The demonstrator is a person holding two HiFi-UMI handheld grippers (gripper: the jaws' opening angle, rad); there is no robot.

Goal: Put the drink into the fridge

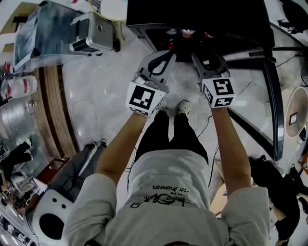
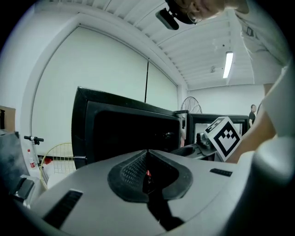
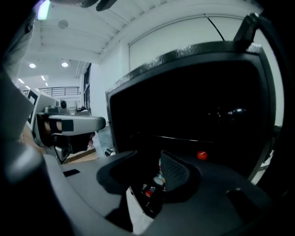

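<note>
So the person is standing on the pale glossy floor (image 1: 103,91) and holding both grippers up to the big black fridge (image 1: 202,14), which is sitting open and dark inside. The left gripper (image 1: 166,55) is sitting with its jaws pressed together on nothing, and the right gripper (image 1: 204,56) is hanging next to it with its jaws partly apart, not pinching anything. The red-capped drink bottle (image 3: 202,155) is standing inside the fridge just past the right gripper's tips, with only its cap showing in the dark.
</note>
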